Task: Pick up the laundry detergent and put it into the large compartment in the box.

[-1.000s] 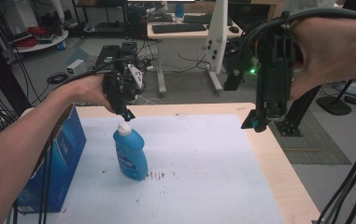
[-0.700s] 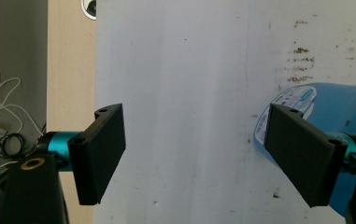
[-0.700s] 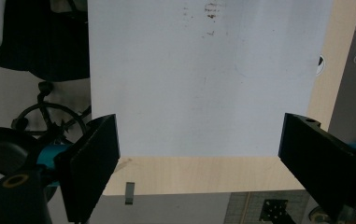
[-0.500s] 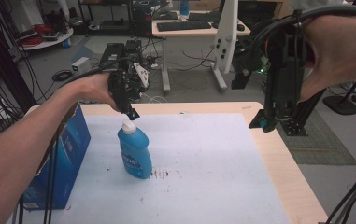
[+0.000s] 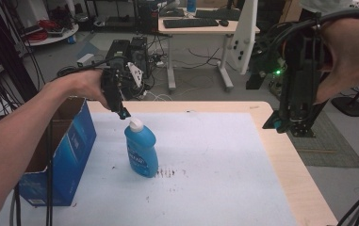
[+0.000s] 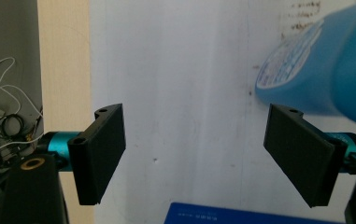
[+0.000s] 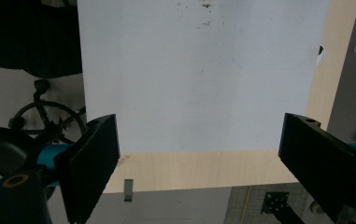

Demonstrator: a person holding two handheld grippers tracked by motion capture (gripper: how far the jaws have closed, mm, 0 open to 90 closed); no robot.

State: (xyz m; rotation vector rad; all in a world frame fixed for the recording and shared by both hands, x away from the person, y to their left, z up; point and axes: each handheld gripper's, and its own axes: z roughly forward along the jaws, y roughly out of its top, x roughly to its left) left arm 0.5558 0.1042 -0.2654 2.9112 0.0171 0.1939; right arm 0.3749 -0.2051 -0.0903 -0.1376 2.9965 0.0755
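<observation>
Nearest, at the table's left edge: an open blue box [image 5: 69, 155]. Just right of it, upright on the white mat [image 5: 224, 160], toward the left side: a blue bottle [image 5: 141, 149] with white cap [image 5: 135, 124]. Just above and behind that cap: left gripper [image 5: 123, 114], jaws wide apart, nothing between them, bottle off to one side in the left gripper view [image 6: 325, 70]. Over the table's right edge, well apart: right gripper [image 5: 281, 126], jaws likewise spread and empty. For a clean grab, probably best to centre over the neck below the cap, drop straight, close squarely to avoid tipping.
</observation>
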